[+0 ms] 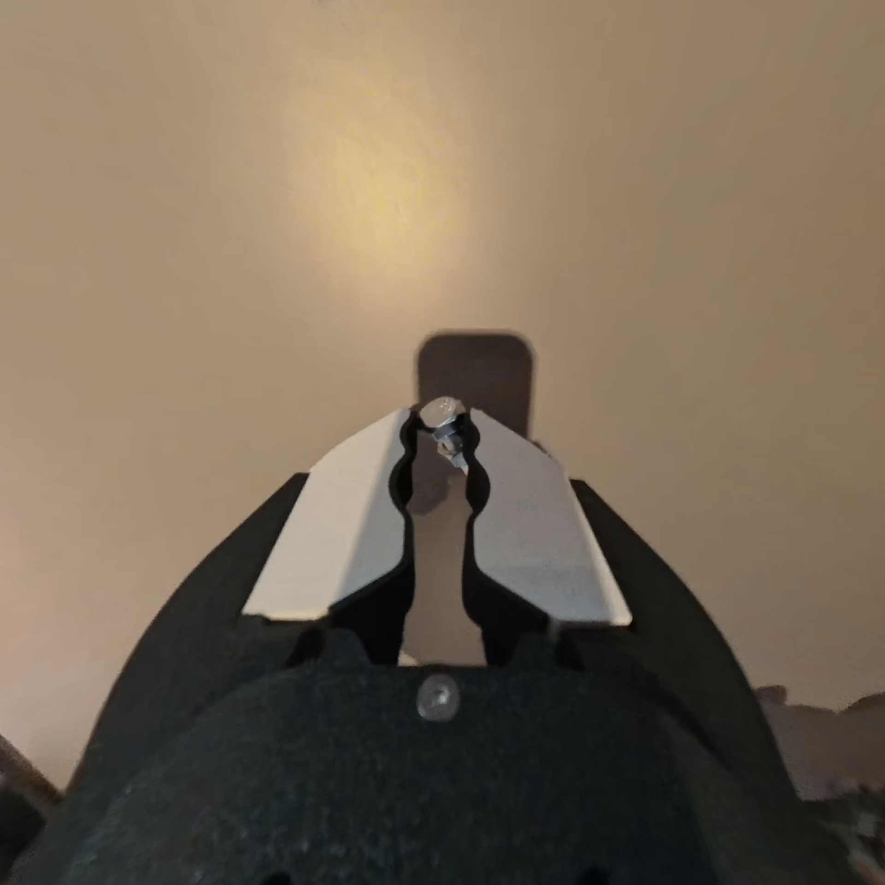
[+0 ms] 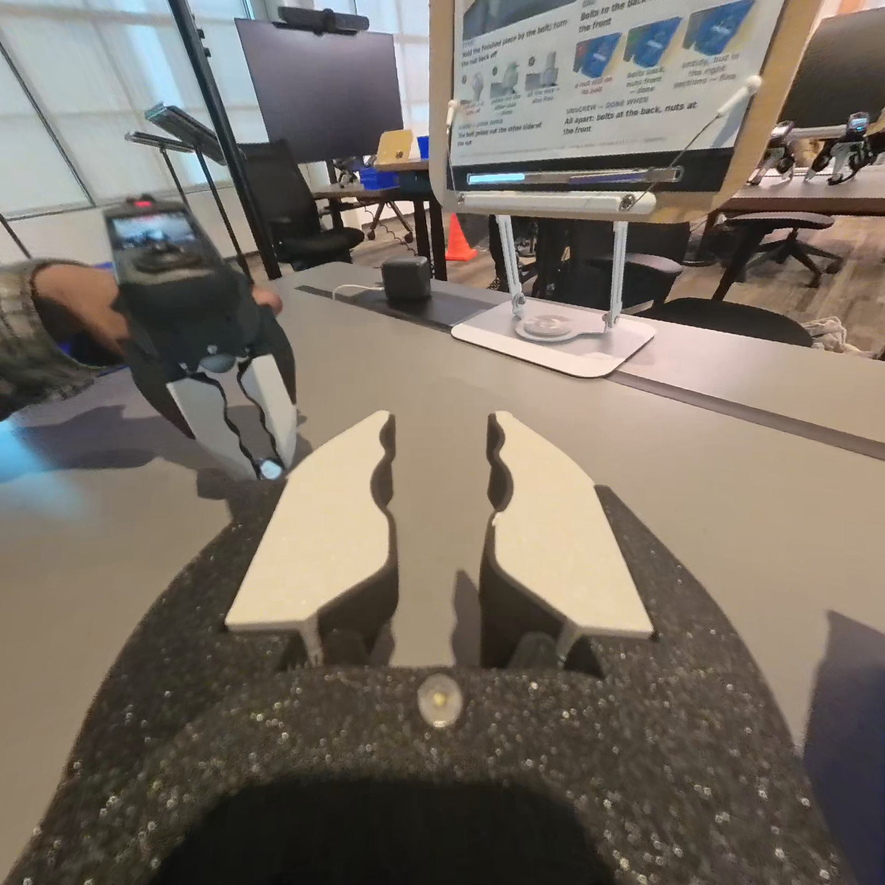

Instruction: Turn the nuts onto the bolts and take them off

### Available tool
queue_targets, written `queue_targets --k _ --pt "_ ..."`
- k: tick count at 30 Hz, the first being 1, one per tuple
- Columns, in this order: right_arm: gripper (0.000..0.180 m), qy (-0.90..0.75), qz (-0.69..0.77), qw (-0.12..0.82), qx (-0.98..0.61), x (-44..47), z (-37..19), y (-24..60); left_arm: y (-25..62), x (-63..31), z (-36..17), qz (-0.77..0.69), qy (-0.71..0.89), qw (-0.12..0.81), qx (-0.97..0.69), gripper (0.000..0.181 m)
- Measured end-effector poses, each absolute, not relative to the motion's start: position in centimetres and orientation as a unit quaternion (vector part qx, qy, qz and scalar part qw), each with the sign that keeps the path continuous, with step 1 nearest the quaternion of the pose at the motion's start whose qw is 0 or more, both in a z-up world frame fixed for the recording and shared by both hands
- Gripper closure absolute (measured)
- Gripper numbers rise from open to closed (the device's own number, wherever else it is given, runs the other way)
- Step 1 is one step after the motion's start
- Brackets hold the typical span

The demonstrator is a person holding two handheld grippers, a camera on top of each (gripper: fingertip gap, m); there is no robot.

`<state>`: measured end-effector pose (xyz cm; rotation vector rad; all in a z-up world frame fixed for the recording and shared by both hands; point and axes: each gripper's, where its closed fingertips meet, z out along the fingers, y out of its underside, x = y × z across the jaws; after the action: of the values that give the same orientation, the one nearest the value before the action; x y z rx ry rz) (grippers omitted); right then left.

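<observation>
Left gripper (image 1: 443, 419) pinching bolt (image 1: 441, 413) by its head, tips pointing down just above the table (image 2: 527, 431) | right gripper (image 2: 440, 421) spread, empty, just beside bolt | risk: slim tip grip, bolt may twist loose.

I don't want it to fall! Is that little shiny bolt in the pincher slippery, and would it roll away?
The bolt looks like smooth metal, so probably a bit slippery. The left gripper pinches it only at the tips, so it might twist loose. Its round shaft would likely roll on the table.
</observation>
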<state>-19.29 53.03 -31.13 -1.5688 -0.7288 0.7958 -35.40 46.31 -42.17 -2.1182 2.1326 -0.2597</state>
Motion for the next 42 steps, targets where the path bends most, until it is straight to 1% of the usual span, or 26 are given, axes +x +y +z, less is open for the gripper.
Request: queue_targets --k 4,7,10,11,13,14,18,21,24,26,28,31,34,37,39,42 --pt "0.144 -0.324 0.328 0.579 -0.672 -19.5 -31.2 52.8 46.5 -35.7 -43.5 -0.072 0.713 0.049 -0.696 0.163" --pt "0.143 -0.329 0.323 0.579 -0.672 -19.6 -31.3 52.8 46.7 -35.5 -43.5 -0.077 0.713 0.064 -0.694 0.163" --pt "0.142 -0.334 0.326 0.572 -0.675 -19.8 -31.6 52.7 47.0 -35.6 -43.4 -0.077 0.707 0.092 -0.697 0.156" --pt "0.141 -0.337 0.326 0.569 -0.676 -19.9 -31.7 52.6 47.3 -35.7 -43.1 -0.078 0.701 0.109 -0.701 0.153" --pt "0.139 -0.349 0.327 0.558 -0.678 -20.3 -32.2 52.5 47.9 -36.2 -42.2 -0.089 0.683 0.152 -0.709 0.141" --pt "0.138 -0.357 0.326 0.551 -0.68 -20.6 -32.6 52.3 48.1 -36.6 -41.6 -0.099 0.671 0.18 -0.712 0.135" --pt "0.137 -0.409 0.317 0.502 -0.693 -22.9 -34.7 51.3 47.9 -39.0 -37.8 -0.188 0.585 0.312 -0.725 0.119" --pt "0.135 -0.493 0.316 0.437 -0.683 -26.4 -36.1 49.3 46.8 -41.8 -35.7 -0.284 0.486 0.391 -0.728 0.118" --pt "0.136 -0.612 0.27 0.359 -0.651 -29.8 -37.4 47.2 45.5 -44.8 -35.6 -0.345 0.409 0.441 -0.721 0.121" --pt "0.137 -0.674 0.25 0.305 -0.625 -31.9 -38.3 46.2 45.0 -45.9 -36.1 -0.359 0.379 0.45 -0.725 0.121" --pt "0.143 -0.713 0.238 0.265 -0.604 -33.8 -38.9 45.9 44.6 -46.2 -36.2 -0.369 0.368 0.451 -0.725 0.121" --pt "0.149 -0.747 0.226 0.202 -0.591 -35.6 -40.3 45.8 44.4 -46.3 -36.3 -0.364 0.371 0.456 -0.722 0.121" --pt "0.149 -0.768 0.193 0.153 -0.591 -35.9 -42.0 46.4 44.2 -46.1 -36.2 -0.366 0.376 0.456 -0.719 0.121" --pt "0.151 -0.766 0.205 0.128 -0.596 -36.3 -42.9 46.1 44.1 -46.0 -35.9 -0.369 0.377 0.458 -0.715 0.121" --pt "0.158 -0.762 0.206 0.123 -0.602 -36.3 -43.7 46.0 44.1 -46.0 -35.8 -0.375 0.374 0.46 -0.713 0.121" --pt "0.16 -0.735 0.243 0.15 -0.615 -36.9 -43.8 45.9 44.2 -46.1 -35.5 -0.394 0.358 0.464 -0.708 0.121"
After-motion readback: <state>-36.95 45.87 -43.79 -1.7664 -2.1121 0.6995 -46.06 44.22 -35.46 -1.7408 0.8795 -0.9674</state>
